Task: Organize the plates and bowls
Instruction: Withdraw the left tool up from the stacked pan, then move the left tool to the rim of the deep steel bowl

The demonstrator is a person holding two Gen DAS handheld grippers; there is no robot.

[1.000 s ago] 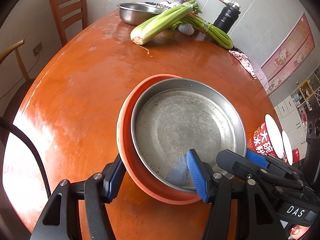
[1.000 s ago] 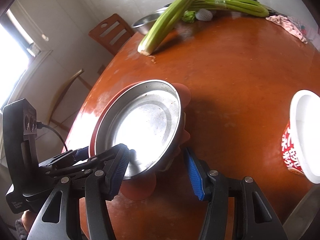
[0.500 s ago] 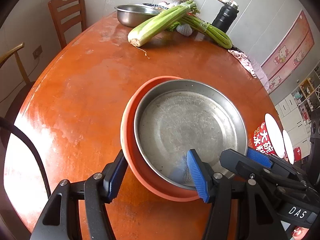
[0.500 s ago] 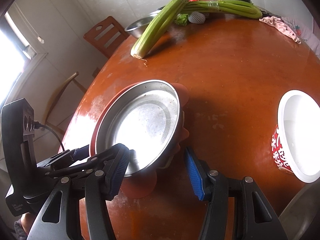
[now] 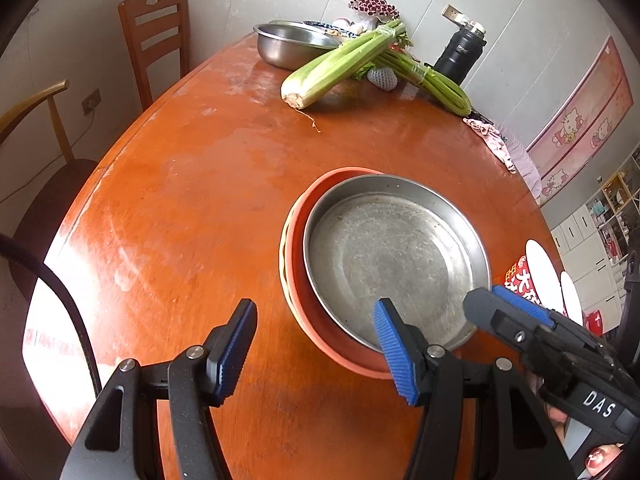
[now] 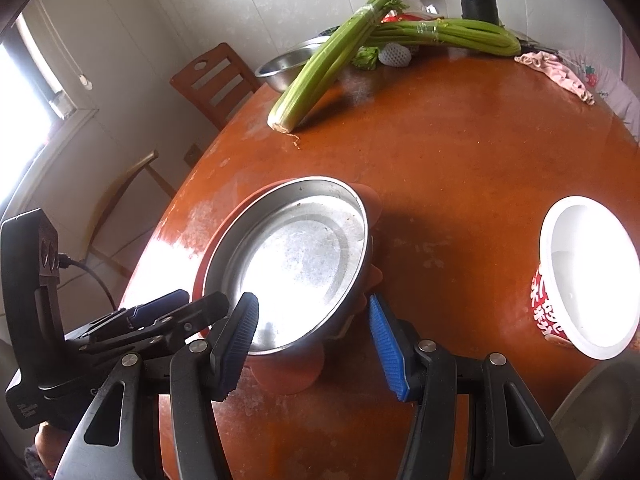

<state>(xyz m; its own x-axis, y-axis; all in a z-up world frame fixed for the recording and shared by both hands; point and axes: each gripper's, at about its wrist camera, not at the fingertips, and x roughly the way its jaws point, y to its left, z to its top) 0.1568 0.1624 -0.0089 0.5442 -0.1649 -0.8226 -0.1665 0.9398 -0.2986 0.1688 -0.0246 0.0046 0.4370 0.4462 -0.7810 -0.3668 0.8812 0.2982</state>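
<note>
You've got a scuffed silver steel plate (image 5: 396, 256) sitting in an orange-red plate (image 5: 298, 264) on the glossy orange-brown counter (image 5: 192, 200). Your fingers (image 5: 234, 348) wear ribbed blue pads on black. Pale green celery (image 5: 340, 64) up top; a white-lined red cup (image 6: 576, 280) with white lettering.

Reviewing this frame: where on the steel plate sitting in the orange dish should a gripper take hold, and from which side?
Grip the steel plate by its thin raised rim, one finger inside and one outside, probably from the near edge, where it overhangs the orange dish. The flat, shallow base offers nothing else to pinch, and both the left gripper and right gripper already face that edge.
</note>
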